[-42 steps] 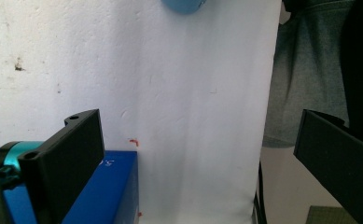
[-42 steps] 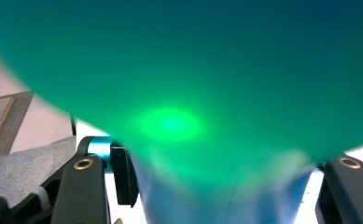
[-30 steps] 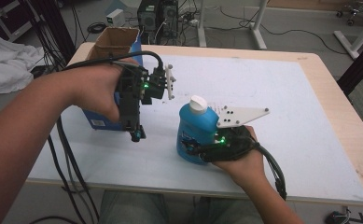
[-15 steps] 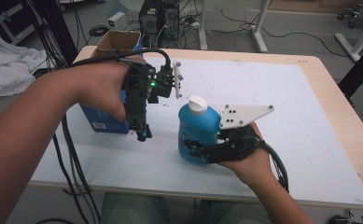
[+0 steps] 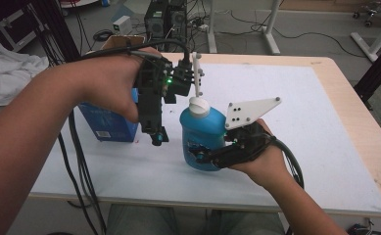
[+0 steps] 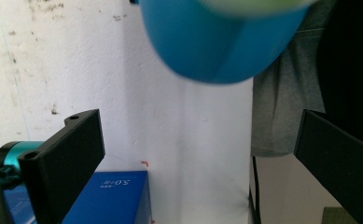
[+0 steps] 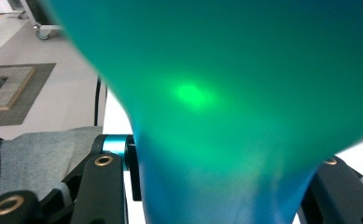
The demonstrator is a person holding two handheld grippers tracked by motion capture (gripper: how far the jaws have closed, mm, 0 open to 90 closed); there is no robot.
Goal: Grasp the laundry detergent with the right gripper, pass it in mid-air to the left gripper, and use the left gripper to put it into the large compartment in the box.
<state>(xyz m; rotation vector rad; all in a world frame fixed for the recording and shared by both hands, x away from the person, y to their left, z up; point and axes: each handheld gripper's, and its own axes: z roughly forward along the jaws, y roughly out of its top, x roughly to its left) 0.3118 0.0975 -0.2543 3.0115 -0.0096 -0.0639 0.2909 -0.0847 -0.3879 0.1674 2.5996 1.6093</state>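
One blue bottle [image 5: 202, 134] with one white cap [image 5: 199, 105] stands out as the landmark, clamped low on its body by the right gripper [image 5: 210, 155], jaws tight against both sides. The left gripper [image 5: 157, 138] hangs just left of the bottle, jaws spread wide and empty. One blue box [image 5: 108, 122] sits left of the bottle on the one white table [image 5: 320, 147].

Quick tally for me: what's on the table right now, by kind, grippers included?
Blue bottle with white cap, clamped in the right gripper: 1
Blue box on the table: 1
Brown cardboard box at the far edge: 1
Grippers, counting the left gripper with its jaws apart: 2
Total: 5
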